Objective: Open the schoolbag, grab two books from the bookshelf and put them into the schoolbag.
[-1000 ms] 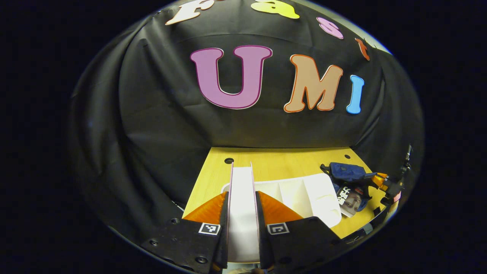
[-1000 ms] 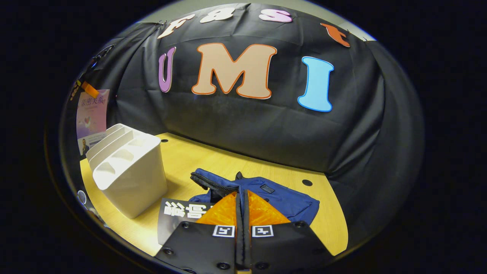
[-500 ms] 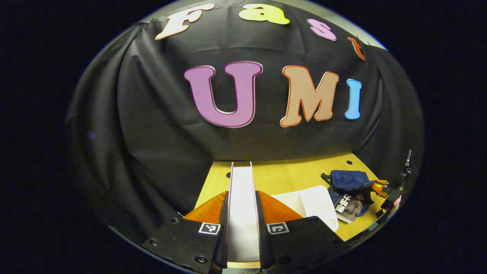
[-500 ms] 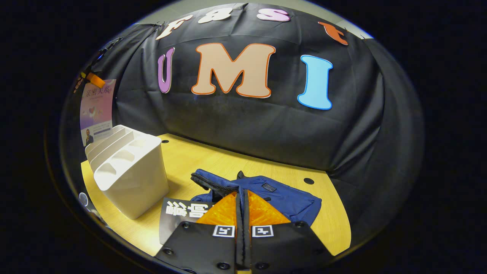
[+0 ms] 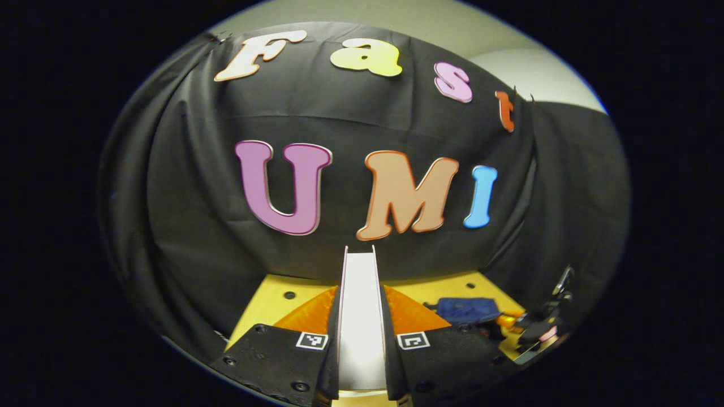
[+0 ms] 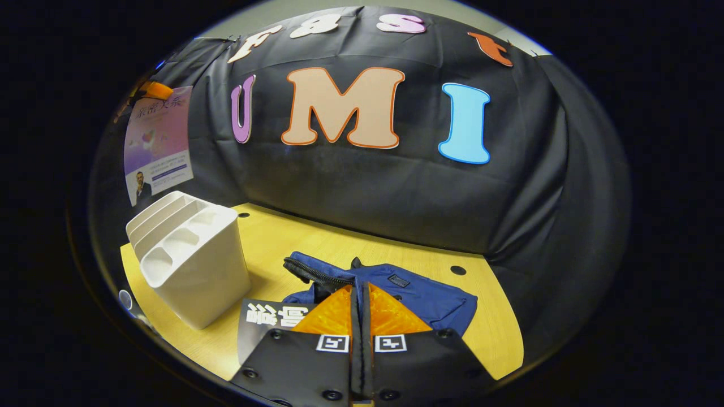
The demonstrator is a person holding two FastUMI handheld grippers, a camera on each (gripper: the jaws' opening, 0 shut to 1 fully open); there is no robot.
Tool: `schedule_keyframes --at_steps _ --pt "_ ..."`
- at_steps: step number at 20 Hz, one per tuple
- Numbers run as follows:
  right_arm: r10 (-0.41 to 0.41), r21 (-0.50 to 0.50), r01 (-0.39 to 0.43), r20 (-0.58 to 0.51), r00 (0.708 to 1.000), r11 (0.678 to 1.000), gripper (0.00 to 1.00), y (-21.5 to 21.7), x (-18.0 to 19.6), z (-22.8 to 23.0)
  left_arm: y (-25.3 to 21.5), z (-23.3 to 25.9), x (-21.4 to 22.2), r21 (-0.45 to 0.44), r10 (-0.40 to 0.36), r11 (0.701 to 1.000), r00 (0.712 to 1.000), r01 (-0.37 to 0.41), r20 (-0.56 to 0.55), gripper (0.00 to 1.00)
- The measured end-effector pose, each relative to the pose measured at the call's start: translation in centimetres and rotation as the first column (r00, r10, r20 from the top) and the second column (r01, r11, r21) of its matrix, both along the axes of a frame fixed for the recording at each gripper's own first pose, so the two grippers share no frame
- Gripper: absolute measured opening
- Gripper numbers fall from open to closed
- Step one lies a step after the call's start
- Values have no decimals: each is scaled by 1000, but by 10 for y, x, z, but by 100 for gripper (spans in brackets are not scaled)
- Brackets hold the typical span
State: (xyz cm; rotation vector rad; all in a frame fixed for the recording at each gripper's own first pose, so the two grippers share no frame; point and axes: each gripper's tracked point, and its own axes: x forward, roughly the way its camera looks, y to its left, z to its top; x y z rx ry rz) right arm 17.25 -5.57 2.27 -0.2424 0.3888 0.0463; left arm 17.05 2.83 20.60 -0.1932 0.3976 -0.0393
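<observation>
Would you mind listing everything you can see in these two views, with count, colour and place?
Table: one, yellow wood with dark holes, below the black cloth wall.
Bookshelf: one, white, slotted, on the table's left part in the right gripper view.
Schoolbag: one, blue, unzipped, lying on the table just past the right gripper's fingers.
Black book: one, black cover with white print, lying flat at the schoolbag's mouth.
Purple book: one, purple-pink cover, held up in the air above the bookshelf.
Left gripper: one, shut on the purple book, whose white page edge runs between its fingers.
Right gripper: one, fingers closed together, over the schoolbag.
</observation>
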Motion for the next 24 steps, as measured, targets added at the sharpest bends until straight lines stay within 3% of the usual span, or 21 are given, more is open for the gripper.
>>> schedule_keyframes --at_steps 2,5,11,14,20,24 --pt "-1 2 1 -6 1000 1000 3 -1 1 -1 -40 -20 1 -110 -65 992 998 63 -12 30" --pt "-5 15 5 -4 1000 1000 3 -4 -1 1 -82 -42 5 -168 -118 979 993 116 -2 29" --pt "-18 54 18 2 1000 998 3 -11 1 5 -157 -81 7 -407 -145 902 989 143 26 29" --pt "-22 80 22 4 1000 997 3 -14 2 7 -190 -146 2 -514 -67 856 998 51 -12 30" --pt "-4 63 4 9 1000 998 3 -9 -1 7 -189 -201 -14 -538 144 835 990 -117 9 30" --pt "9 42 -9 4 1000 999 3 -10 -10 -6 -178 -205 -21 -407 343 876 928 -260 145 29"
